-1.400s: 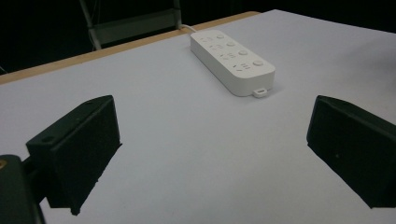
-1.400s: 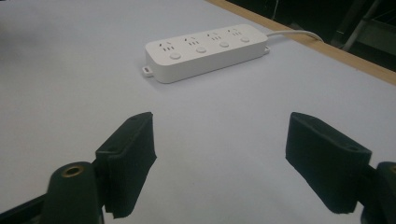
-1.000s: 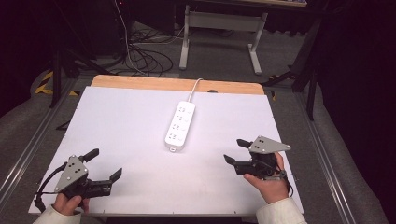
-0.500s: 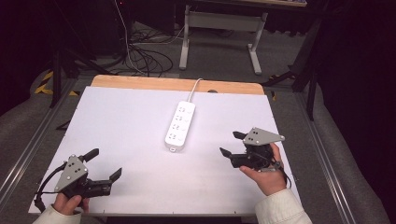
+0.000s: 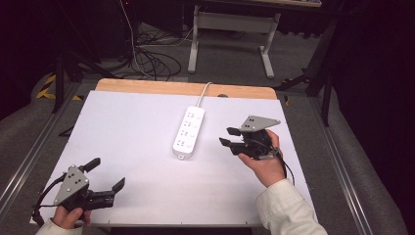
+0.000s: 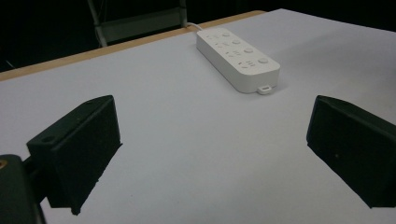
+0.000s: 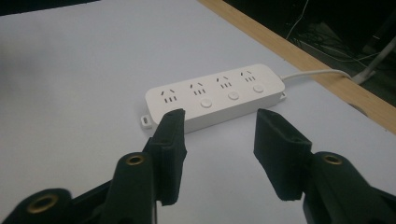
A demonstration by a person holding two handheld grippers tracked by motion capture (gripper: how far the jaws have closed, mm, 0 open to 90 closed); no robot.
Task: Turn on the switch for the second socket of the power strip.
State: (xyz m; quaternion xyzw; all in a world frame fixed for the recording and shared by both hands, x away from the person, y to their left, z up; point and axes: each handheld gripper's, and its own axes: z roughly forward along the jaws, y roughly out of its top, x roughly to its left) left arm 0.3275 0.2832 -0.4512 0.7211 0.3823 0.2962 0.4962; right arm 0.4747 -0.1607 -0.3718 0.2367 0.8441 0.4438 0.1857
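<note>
A white power strip (image 5: pixel 189 131) with several sockets and buttons lies mid-table on the white board, its cable running off the far edge. It lies ahead in the left gripper view (image 6: pixel 237 60) and in the right gripper view (image 7: pixel 215 95). My right gripper (image 5: pixel 228 137) hovers just right of the strip, open, its jaws pointing at the strip's long side with nothing between them (image 7: pixel 218 135). My left gripper (image 5: pixel 105 174) rests near the front left corner, wide open and empty (image 6: pixel 210 154).
The white board (image 5: pixel 127 127) covers the table, with a wooden strip (image 5: pixel 147 87) along the far edge. Metal rails run along both sides. Beyond the table are floor cables (image 5: pixel 151 58) and a grey stand (image 5: pixel 230 29).
My right gripper has moved forward and left, up to the power strip's right side. The left gripper has stayed put.
</note>
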